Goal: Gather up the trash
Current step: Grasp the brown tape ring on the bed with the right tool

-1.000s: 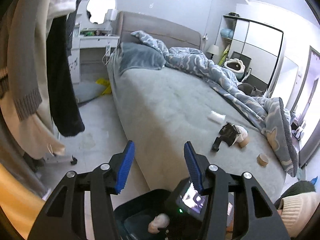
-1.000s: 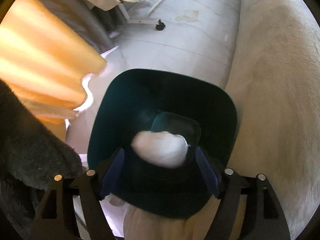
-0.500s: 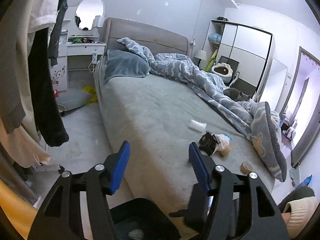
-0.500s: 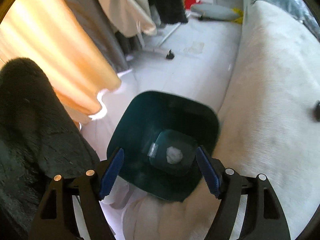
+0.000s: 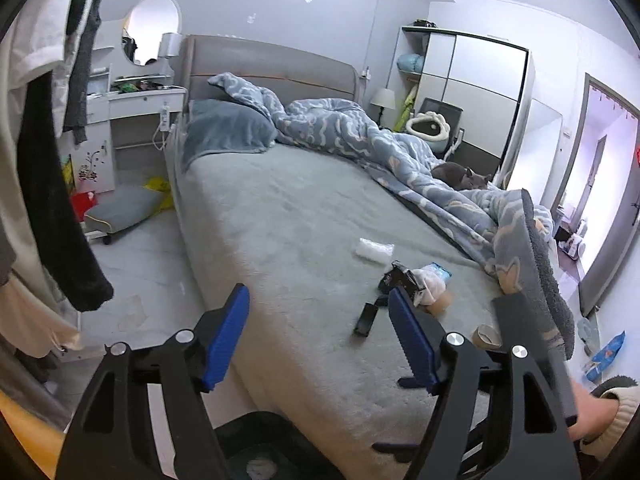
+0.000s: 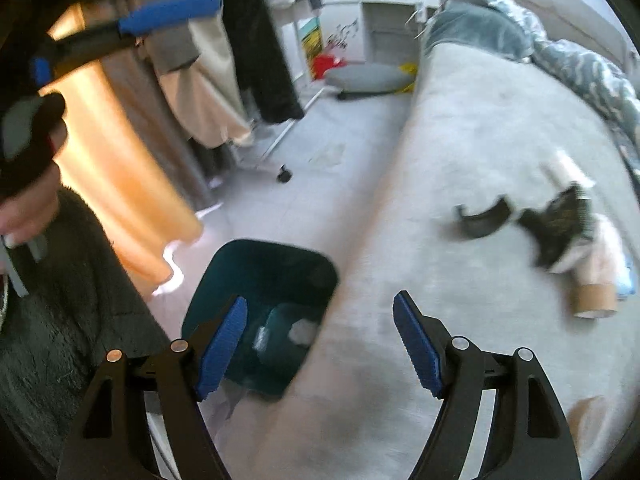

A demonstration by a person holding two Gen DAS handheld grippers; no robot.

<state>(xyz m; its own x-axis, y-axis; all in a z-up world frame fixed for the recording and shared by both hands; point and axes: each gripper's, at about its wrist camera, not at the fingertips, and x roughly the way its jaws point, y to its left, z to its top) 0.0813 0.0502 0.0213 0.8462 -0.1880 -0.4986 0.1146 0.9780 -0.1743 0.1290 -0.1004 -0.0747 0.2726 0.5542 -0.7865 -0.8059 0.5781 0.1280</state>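
Both grippers have lifted off the dark green bin (image 6: 260, 312), which now sits lower centre of the right view beside the bed (image 6: 460, 200), a white wad (image 6: 302, 330) on its floor. Jaws of the left gripper (image 5: 316, 336) have just been opening, empty; the right gripper (image 6: 320, 344) gapes empty too. Blurred black wrappers (image 6: 556, 224) and cardboard tubes (image 6: 592, 300) litter the bedsheet at right. A grey cat (image 5: 460, 174) lies half hidden in the duvet (image 5: 400, 148).

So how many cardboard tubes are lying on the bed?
2. One tube lies beside the pile of wrappers; the other tube sits nearer the foot of the bed. More may be hidden under the quilt.
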